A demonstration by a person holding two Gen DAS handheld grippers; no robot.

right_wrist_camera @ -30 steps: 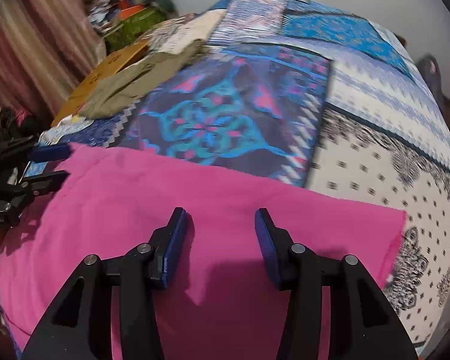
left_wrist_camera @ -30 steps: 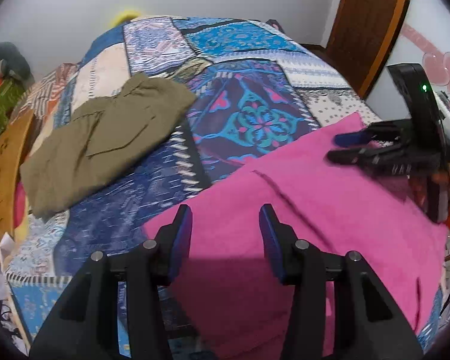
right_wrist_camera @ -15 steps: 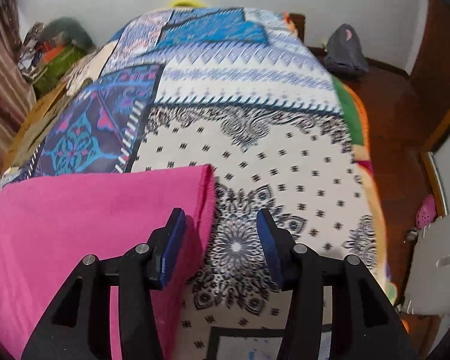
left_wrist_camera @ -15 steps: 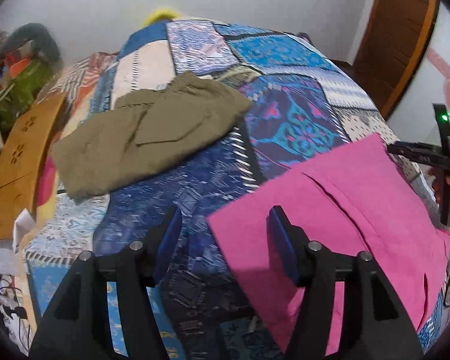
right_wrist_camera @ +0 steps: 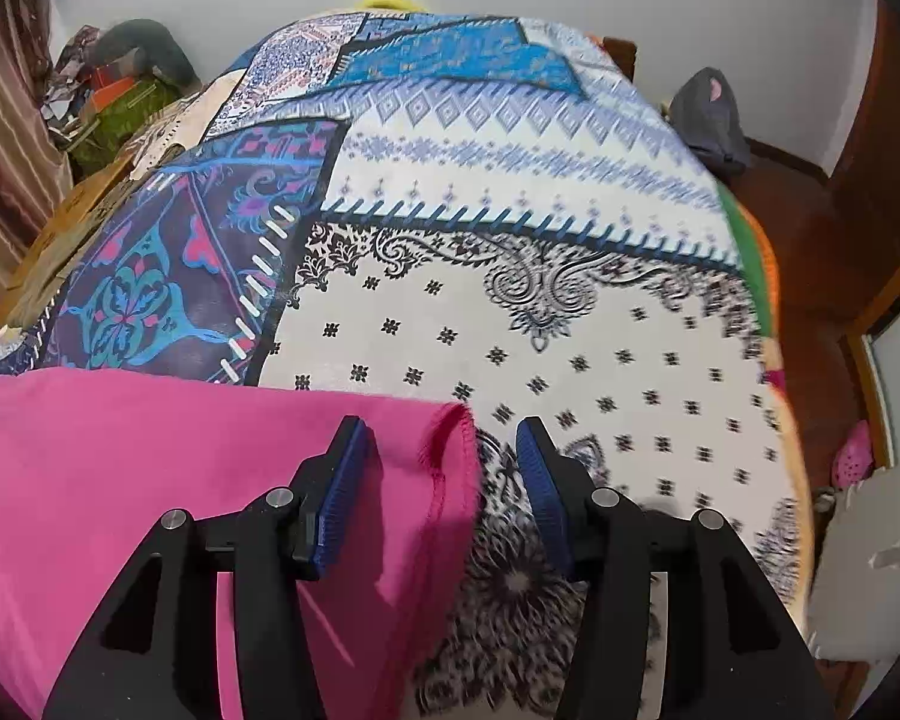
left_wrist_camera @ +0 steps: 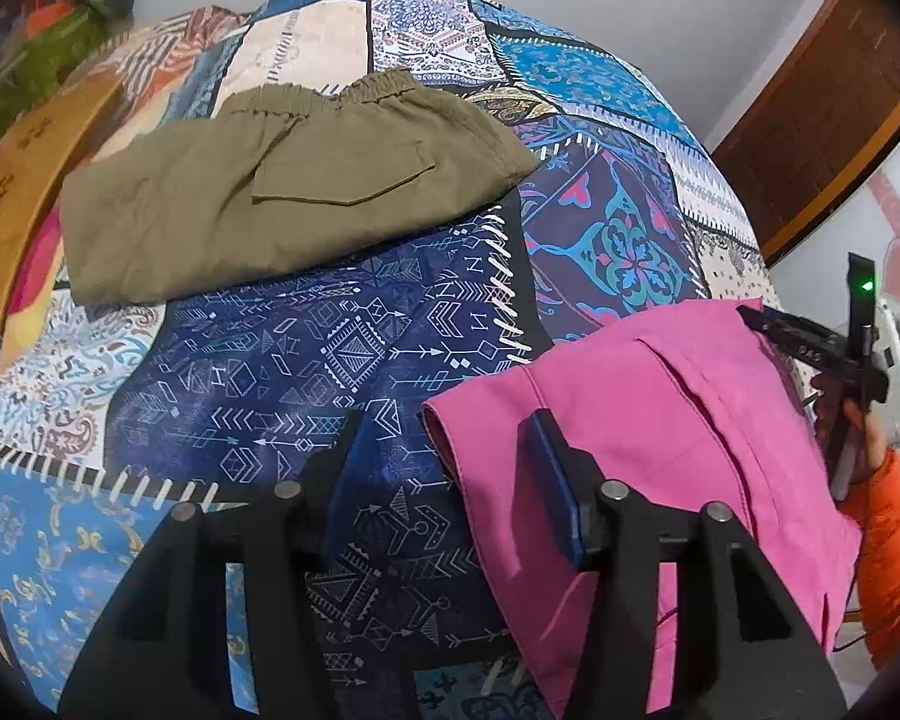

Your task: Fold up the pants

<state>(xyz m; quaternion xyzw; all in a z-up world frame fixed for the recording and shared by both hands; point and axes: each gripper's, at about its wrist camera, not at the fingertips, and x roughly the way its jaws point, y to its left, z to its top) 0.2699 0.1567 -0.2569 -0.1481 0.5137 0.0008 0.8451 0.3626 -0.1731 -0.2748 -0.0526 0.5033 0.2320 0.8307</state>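
Two pants lie on the bed [left_wrist_camera: 306,372], pink pants [left_wrist_camera: 660,420] near its edge, olive pants [left_wrist_camera: 258,204] well apart; left hand-held gripper [left_wrist_camera: 450,480] and right hand-held gripper [right_wrist_camera: 444,468] both gape empty, straddling opposite pink edges.

Pink pants [left_wrist_camera: 660,420] lie folded flat on the patchwork bedspread [left_wrist_camera: 306,372], frayed hem corner at one end

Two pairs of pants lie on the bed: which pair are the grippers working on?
The pink pants, near both open grippers; the olive pants lie folded farther back on the bedspread.
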